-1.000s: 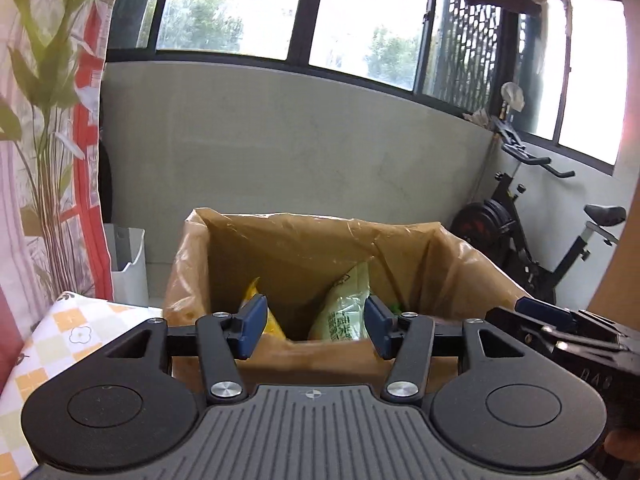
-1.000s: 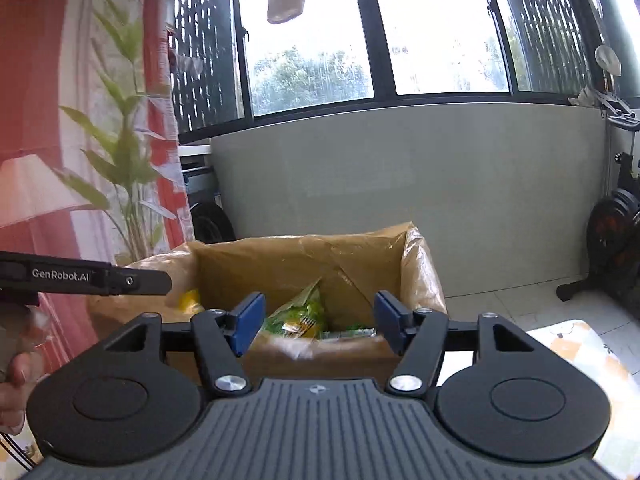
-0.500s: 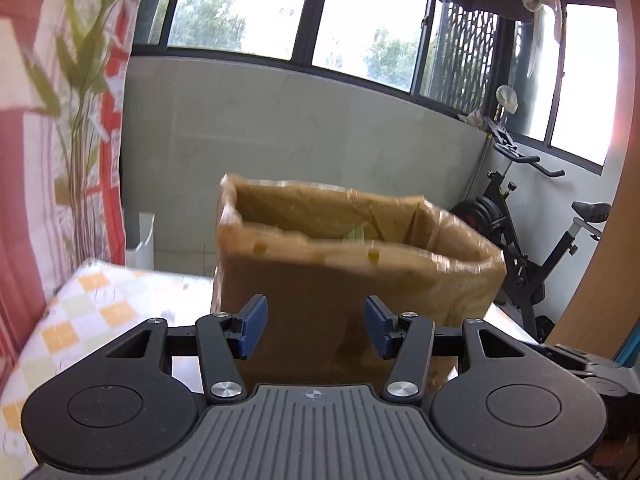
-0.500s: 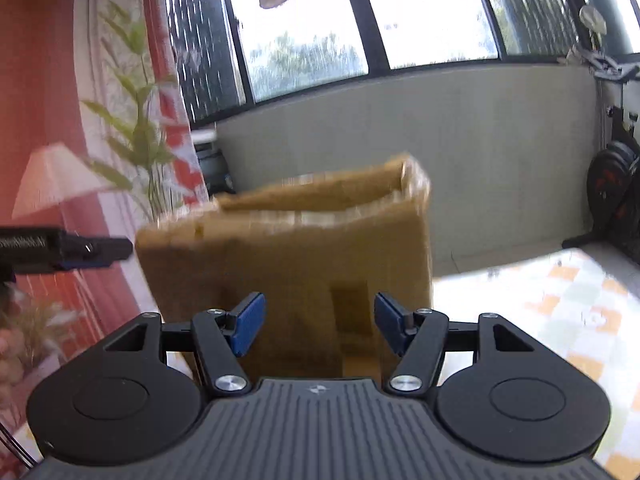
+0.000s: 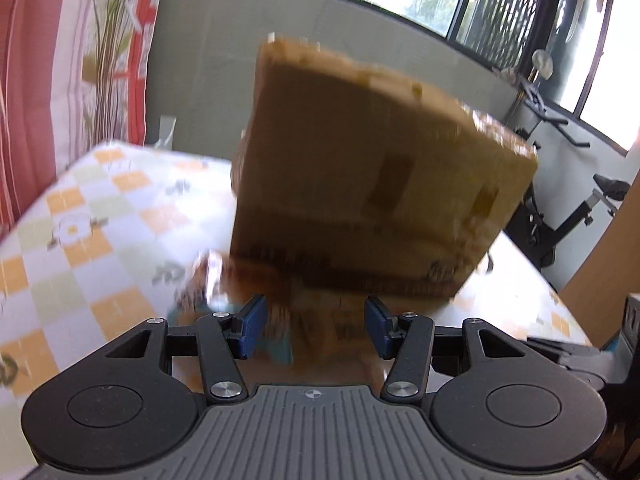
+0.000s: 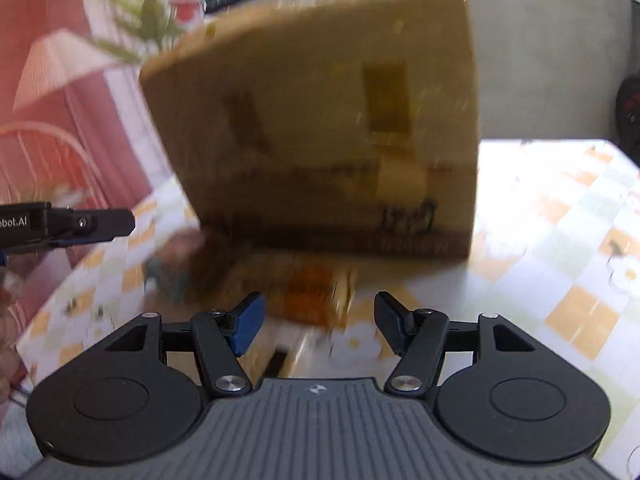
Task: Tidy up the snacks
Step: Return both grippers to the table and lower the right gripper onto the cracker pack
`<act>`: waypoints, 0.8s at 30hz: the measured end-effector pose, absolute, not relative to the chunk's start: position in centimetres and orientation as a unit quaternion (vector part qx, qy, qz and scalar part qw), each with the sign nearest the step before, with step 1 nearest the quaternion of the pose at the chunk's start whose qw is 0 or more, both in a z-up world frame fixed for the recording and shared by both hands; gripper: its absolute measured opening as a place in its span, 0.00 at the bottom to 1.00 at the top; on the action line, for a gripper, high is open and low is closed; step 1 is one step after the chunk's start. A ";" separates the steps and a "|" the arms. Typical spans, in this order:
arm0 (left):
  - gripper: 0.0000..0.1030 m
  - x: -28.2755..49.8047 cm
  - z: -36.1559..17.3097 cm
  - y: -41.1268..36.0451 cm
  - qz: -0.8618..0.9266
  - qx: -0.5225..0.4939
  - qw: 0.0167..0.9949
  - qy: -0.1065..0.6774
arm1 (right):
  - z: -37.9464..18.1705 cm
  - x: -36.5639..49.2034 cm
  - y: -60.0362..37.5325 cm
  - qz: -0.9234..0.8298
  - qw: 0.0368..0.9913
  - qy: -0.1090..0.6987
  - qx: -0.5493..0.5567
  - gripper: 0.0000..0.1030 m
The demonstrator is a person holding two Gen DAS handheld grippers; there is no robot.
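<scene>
Cardboard fills both views — a tall brown box point(image 5: 372, 184) standing on the checked cloth of the bench point(image 5: 100, 216), well smeared by motion blur. At its foot lie the snacks: a teal-and-brown packet point(image 5: 224, 300) near the box's left corner and an orange-marked one point(image 6: 312, 296) in front of it. Judging by that, the loose packets sit just before the box so they can be lifted into it, though its open top is out of sight from this low angle.

Left gripper point(image 5: 314, 326) has its blue fingers point(image 5: 252, 326) spread apart with nothing between them, pointed at the teal packet. Right gripper point(image 6: 320, 326) is likewise spread and empty (its aim looks set on the orange packet).

Hard to read: the print on the box, the packets' labels and their exact edges. Whether either packet touches the box cannot be told. An exercise bike point(image 5: 560, 200) is partly cut off at the right edge.
</scene>
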State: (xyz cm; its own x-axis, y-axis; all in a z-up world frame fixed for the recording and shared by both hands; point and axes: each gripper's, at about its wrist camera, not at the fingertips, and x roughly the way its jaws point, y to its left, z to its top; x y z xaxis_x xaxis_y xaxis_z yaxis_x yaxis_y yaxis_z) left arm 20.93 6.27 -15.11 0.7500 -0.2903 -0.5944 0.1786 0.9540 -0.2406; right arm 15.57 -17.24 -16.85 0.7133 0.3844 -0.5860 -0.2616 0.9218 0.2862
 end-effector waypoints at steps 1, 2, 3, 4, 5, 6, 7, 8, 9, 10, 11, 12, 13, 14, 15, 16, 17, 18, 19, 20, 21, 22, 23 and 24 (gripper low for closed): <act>0.54 20.7 -15.6 6.3 -0.127 -0.086 0.929 0.336 | -16.9 15.6 -17.1 0.174 0.921 0.340 0.084 0.62; 0.54 20.5 -15.9 6.1 -0.127 -0.088 0.927 0.342 | -17.1 15.5 -17.1 0.172 0.920 0.343 0.079 0.62; 0.54 20.4 -16.3 6.2 -0.128 -0.091 0.924 0.348 | -17.2 15.4 -17.2 0.169 0.920 0.346 0.075 0.62; 0.54 20.3 -16.6 6.2 -0.128 -0.093 0.922 0.353 | -17.4 15.2 -17.4 0.165 0.920 0.348 0.071 0.62; 0.54 20.3 -16.9 6.2 -0.128 -0.096 0.920 0.358 | -17.6 15.1 -17.6 0.162 0.920 0.351 0.065 0.62; 0.54 20.2 -17.2 6.2 -0.128 -0.097 0.918 0.362 | -17.8 15.0 -17.7 0.159 0.919 0.356 0.056 0.62; 0.54 20.2 -17.3 6.0 -0.127 -0.098 0.917 0.365 | -17.9 14.8 -17.7 0.158 0.918 0.361 0.047 0.62; 0.54 20.2 -17.4 6.0 -0.127 -0.098 0.917 0.366 | -18.2 14.4 -17.8 0.160 0.916 0.366 0.039 0.62; 0.54 20.3 -17.4 6.0 -0.127 -0.098 0.917 0.366 | -18.5 14.1 -17.8 0.162 0.913 0.372 0.030 0.62; 0.54 20.3 -17.4 6.0 -0.127 -0.099 0.917 0.365 | -18.7 13.9 -17.7 0.165 0.912 0.376 0.022 0.62; 0.54 20.3 -17.5 6.0 -0.126 -0.099 0.917 0.365 | -18.9 13.6 -17.6 0.169 0.910 0.379 0.019 0.62; 0.54 20.3 -17.5 6.1 -0.124 -0.100 0.917 0.365 | -19.2 13.4 -17.5 0.177 0.906 0.384 0.019 0.62; 0.54 20.3 -17.6 6.1 -0.123 -0.102 0.917 0.365 | -19.3 13.3 -17.3 0.183 0.903 0.387 0.018 0.63; 0.54 20.3 -17.6 6.1 -0.121 -0.103 0.917 0.366 | -19.3 13.3 -17.0 0.187 0.904 0.385 0.011 0.63; 0.54 20.3 -17.6 6.1 -0.120 -0.104 0.917 0.367 | -19.2 13.3 -16.6 0.192 0.902 0.386 0.002 0.63; 0.54 20.3 -17.7 6.1 -0.119 -0.104 0.917 0.367 | -19.2 13.4 -16.2 0.200 0.901 0.386 -0.005 0.62; 0.54 20.2 -17.7 6.2 -0.117 -0.105 0.917 0.367 | -19.2 13.5 -15.8 0.208 0.899 0.385 -0.010 0.62; 0.54 20.2 -17.7 6.3 -0.115 -0.107 0.917 0.367 | -19.2 13.5 -15.4 0.216 0.897 0.385 -0.015 0.62; 0.54 20.2 -17.7 6.3 -0.113 -0.109 0.917 0.366 | -19.2 13.5 -15.0 0.222 0.896 0.385 -0.022 0.62; 0.54 20.1 -17.7 6.4 -0.111 -0.111 0.917 0.366 | -19.2 13.5 -14.5 0.228 0.894 0.383 -0.032 0.62; 0.54 20.2 -17.7 6.5 -0.109 -0.112 0.917 0.367 | -19.2 13.6 -14.0 0.234 0.893 0.382 -0.041 0.62; 0.54 20.2 -17.8 6.6 -0.108 -0.114 0.916 0.368 | -19.2 13.6 -13.6 0.241 0.891 0.381 -0.048 0.62; 0.54 20.2 -17.8 6.6 -0.108 -0.115 0.916 0.370 | -19.1 13.6 -13.3 0.247 0.890 0.379 -0.054 0.62; 0.54 20.2 -17.9 6.6 -0.107 -0.115 0.915 0.371 | -19.1 13.7 -13.1 0.251 0.889 0.379 -0.059 0.62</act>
State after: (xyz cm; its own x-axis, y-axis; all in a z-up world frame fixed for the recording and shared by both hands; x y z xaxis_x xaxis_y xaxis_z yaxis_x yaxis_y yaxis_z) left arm 20.23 6.56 -17.88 0.7020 -0.2821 -0.6540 0.1114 0.9504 -0.2904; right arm 13.67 -13.06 -19.12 0.5872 0.4017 -0.7027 -0.4910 0.8670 0.0854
